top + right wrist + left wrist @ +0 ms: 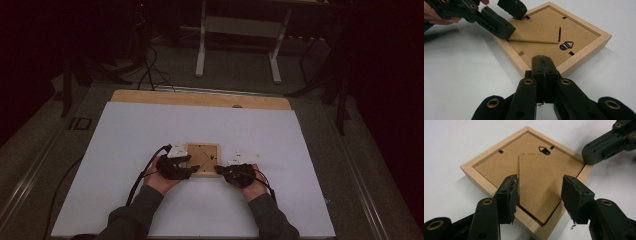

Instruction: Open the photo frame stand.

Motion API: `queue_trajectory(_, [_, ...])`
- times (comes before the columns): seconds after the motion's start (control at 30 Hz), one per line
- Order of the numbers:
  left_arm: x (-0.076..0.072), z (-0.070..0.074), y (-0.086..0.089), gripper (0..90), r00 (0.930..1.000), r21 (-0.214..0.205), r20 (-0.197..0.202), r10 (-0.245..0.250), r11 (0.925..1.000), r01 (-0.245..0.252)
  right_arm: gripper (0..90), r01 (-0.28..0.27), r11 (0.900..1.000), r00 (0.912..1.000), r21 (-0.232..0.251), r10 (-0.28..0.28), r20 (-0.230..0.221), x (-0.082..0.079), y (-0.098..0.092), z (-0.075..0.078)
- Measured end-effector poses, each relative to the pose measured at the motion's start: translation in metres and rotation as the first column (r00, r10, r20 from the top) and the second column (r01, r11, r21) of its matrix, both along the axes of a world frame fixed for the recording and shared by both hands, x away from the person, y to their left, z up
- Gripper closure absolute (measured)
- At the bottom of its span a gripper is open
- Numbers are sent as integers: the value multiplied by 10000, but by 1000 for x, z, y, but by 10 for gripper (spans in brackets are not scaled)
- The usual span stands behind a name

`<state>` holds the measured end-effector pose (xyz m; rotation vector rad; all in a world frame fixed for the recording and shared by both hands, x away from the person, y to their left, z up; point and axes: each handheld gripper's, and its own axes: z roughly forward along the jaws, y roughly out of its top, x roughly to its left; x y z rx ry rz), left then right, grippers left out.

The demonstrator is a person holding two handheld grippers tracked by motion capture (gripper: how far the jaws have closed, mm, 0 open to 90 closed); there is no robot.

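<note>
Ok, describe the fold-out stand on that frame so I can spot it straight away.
On the white table sheet lies a wooden picture frame, face down, showing its brown backing. The stand is the tapered brown flap lying on that backing, between the left gripper and its open fingers; unlike the small metal hanger, it is large and board-coloured.

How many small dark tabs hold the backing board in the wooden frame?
4, one on each side of the backing board: top left tab, top right tab, lower left tab, lower right tab beside the hanger. Others may be hidden under the stand.
</note>
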<state>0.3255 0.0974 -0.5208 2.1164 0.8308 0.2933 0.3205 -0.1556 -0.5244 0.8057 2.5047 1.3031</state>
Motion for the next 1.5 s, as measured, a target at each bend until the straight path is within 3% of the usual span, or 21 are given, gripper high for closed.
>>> queue_trajectory(0.37, [5, 4, -7, 488, 9993, 586, -374, 11, 9983, 11, 900, -69, 9999, 9999, 91, 69, -81, 2, 0, -1])
queue_trajectory(0.83, [7, 6, -18, 504, 9998, 1216, -162, 150, 9925, -129, 900, -55, 9999, 9999, 124, 56, -85, 2, 0, -1])
queue_trajectory(1.5, [8, 8, -17, 514, 9994, 1016, -229, 252, 9946, -227, 900, -72, 9998, 9999, 193, 75, -131, 3, 0, -2])
